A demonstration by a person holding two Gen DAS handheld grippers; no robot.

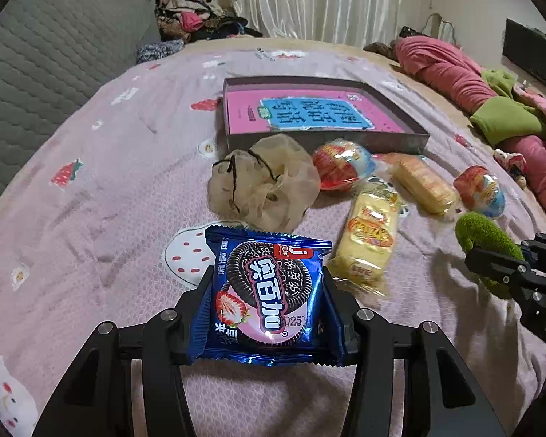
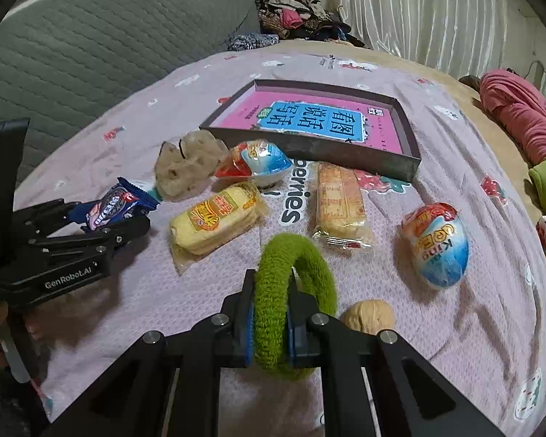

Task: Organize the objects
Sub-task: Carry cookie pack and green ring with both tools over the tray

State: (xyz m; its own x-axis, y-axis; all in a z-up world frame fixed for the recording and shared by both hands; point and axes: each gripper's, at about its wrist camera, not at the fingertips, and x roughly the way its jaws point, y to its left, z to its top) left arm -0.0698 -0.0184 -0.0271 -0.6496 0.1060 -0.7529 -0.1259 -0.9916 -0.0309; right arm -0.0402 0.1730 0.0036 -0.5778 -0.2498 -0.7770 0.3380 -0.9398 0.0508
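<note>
My left gripper [image 1: 267, 302] is shut on a blue Oreo packet [image 1: 269, 291], held above the pink bedspread; the packet also shows in the right wrist view [image 2: 116, 205]. My right gripper [image 2: 271, 322] is shut on a fuzzy green hair ring [image 2: 291, 291], also in the left wrist view [image 1: 487, 244]. A shallow dark box [image 1: 382, 142] with a pink book inside lies farther back; it also shows in the right wrist view [image 2: 309, 149]. Between lie a beige scrunchie [image 1: 265, 182], two yellow cake packets [image 2: 214, 218] [image 2: 340, 204], two wrapped toy eggs [image 2: 258, 162] [image 2: 436, 244] and a walnut [image 2: 369, 315].
A grey quilted headboard [image 2: 91, 47] stands at the left. A clothes pile [image 1: 196, 14] lies at the bed's far end. Pink and green bedding [image 1: 491, 83] runs along the right side. White curtains [image 2: 436, 18] hang behind.
</note>
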